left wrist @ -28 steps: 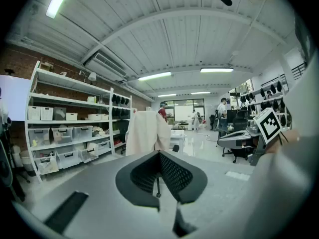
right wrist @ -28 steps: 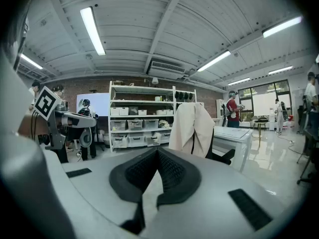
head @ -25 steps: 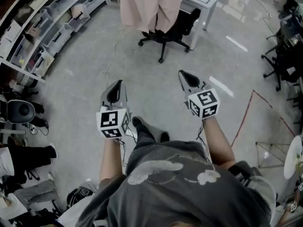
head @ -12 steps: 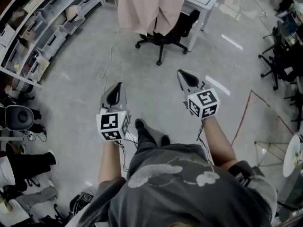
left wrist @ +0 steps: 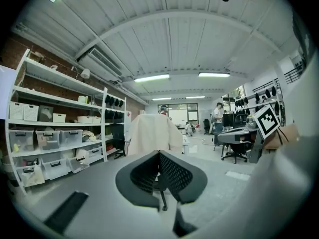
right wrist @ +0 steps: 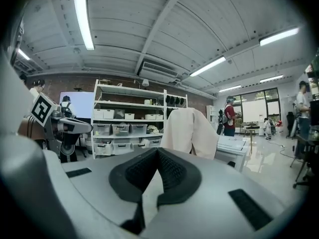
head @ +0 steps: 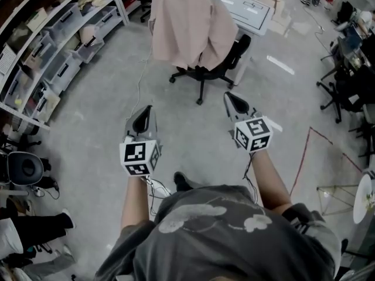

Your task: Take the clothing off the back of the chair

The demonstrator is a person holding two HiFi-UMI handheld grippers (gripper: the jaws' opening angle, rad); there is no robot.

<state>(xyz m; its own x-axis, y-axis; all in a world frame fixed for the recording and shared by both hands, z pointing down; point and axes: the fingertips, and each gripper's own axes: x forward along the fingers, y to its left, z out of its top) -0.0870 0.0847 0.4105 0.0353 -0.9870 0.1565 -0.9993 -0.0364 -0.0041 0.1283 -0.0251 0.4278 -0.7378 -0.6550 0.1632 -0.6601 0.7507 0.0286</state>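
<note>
Clothing [head: 190, 25] — pale pink, draped over chair [head: 225, 60]

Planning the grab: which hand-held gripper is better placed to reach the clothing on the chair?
Right, slightly: right hand-held gripper sits nearer the clothing; both are shut, empty, short of the chair.

Storage shelves [head: 55, 31] left, white table [head: 249, 7] beyond, office chairs [head: 340, 89] right

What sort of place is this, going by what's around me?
Likely a lab or workshop-style office: open shelving stacked with storage bins, a rolling office chair by a white desk, and a bare concrete floor.
</note>
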